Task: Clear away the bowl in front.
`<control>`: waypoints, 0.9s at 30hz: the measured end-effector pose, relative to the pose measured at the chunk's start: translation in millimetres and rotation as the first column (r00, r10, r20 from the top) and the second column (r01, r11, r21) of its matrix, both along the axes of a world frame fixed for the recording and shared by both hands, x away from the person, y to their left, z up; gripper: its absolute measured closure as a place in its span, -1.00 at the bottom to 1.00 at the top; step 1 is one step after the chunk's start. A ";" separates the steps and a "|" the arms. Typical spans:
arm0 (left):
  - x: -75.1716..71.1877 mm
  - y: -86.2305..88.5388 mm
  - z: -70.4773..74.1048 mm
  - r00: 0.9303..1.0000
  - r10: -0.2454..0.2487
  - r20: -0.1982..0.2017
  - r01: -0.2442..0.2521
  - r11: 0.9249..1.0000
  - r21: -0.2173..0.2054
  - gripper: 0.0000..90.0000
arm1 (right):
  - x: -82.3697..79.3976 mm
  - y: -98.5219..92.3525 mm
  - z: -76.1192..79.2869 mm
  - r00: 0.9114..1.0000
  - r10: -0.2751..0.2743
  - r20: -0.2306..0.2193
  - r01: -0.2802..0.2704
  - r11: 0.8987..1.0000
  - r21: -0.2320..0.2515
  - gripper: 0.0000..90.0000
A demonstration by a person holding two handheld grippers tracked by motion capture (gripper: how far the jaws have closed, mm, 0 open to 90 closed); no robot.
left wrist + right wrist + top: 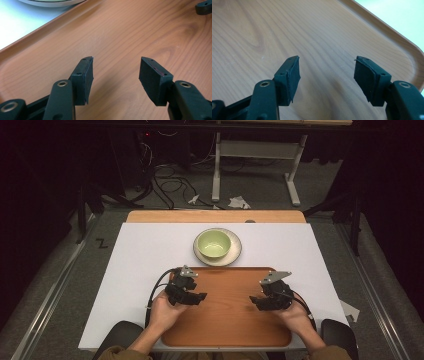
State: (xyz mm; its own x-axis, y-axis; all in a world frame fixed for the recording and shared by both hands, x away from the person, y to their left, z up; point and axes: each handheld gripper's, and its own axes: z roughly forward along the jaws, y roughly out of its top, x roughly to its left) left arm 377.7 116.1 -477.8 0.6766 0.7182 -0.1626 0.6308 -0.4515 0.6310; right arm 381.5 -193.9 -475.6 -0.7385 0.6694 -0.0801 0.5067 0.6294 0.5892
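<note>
Both my claws hang released over the wooden tray (227,320), my left claw (196,296) and right claw (257,301) gripping nothing. The green bowl (213,243) sits on its plate (235,255) just beyond the tray. It looks hard, glazed, likely slippery and breakable; I'd pinch its rim.

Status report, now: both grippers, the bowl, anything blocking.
Left gripper open, empty, over the tray. Right gripper open, empty, same tray. Green bowl sits on plate beyond the tray, untouched. Nothing between grippers and bowl.
</note>
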 end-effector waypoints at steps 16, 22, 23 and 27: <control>2.2 7.6 -0.4 1.000 0.025 -0.017 -0.025 0.999 -0.041 -0.04 | -2.7 4.0 -1.0 1.000 0.003 0.006 -0.003 1.000 -0.022 -0.16; 3.9 5.9 -1.6 0.999 0.018 -0.035 -0.020 0.999 -0.044 -0.05 | -1.4 4.6 -1.8 1.000 0.017 0.005 -0.016 0.999 -0.034 -0.15; 3.7 5.3 -1.6 0.999 0.014 -0.035 -0.016 0.999 -0.045 -0.05 | -2.0 4.8 -1.4 1.000 0.020 0.003 -0.019 0.999 -0.037 -0.15; 3.8 3.2 -3.6 0.997 0.002 -0.073 -0.008 0.997 -0.083 -0.06 | -4.3 7.1 -2.0 0.999 0.036 0.002 -0.035 0.998 -0.045 -0.15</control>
State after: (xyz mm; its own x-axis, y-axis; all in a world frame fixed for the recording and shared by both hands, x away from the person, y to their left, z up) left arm 381.5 119.3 -481.3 0.6574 0.7034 -0.2705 0.6786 -0.3966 0.6182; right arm 377.2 -186.9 -477.6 -0.7614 0.6386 -0.1116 0.4818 0.6727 0.5615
